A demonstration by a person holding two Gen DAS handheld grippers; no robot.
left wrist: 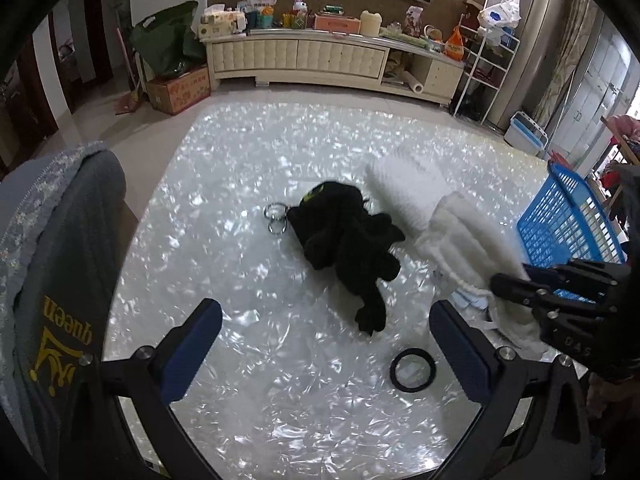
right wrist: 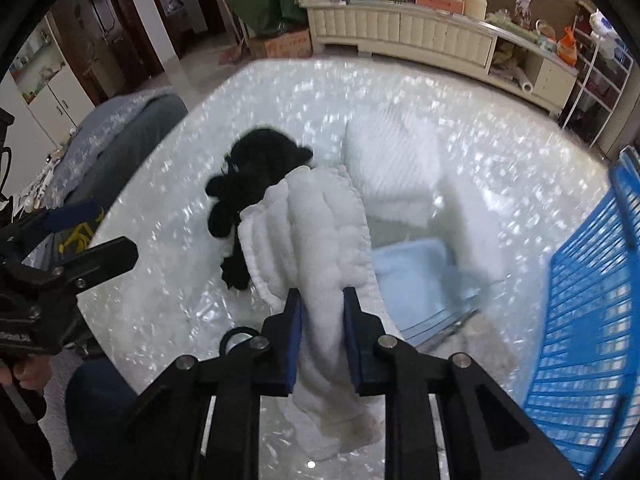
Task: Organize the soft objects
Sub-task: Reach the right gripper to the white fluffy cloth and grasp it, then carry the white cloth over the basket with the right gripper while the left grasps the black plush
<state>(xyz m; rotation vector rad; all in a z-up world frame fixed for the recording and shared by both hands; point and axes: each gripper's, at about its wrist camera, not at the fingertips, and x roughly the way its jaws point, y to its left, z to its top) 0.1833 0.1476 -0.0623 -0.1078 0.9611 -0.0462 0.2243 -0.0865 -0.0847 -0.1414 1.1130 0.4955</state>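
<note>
Surface: a glossy table [left wrist: 280, 360] with a pearly, shimmering top stood in a cluttered living room, a cream sideboard [left wrist: 296, 56] along the far wall.
Left gripper: the left gripper [left wrist: 326, 348] hung low over the near part of the table, its blue-padded fingers [left wrist: 192, 344] wide apart with nothing between them.
Black ring: a small black ring [left wrist: 413, 370] lay on the table just beside the left gripper's right finger.
Right gripper: the right gripper [right wrist: 322, 344] had its jaws clamped on a white quilted cloth [right wrist: 316, 240], which bulged above the pads and hung crumpled below them.
Step in hand: judged as the pick-up of that cloth, the grip made and the cloth partly raised off the table.
Next move: it probably called for carrying the cloth sideways to the blue basket [right wrist: 592, 320] at the right and letting go over it, with enough height to clear the rim and keep the trailing end from snagging.
Waiting items: a black plush toy [left wrist: 352, 248] with a metal key ring [left wrist: 275, 218] lay mid-table; a folded white towel [left wrist: 404, 188] lay beyond it.
Right wrist view only: the clamp on the cloth seen close, and a pale blue folded cloth [right wrist: 416, 276] beneath it.
Left wrist view only: the key ring, the toy's whole shape, and a grey garment [left wrist: 60, 280] draped over a chair at the table's left edge.
</note>
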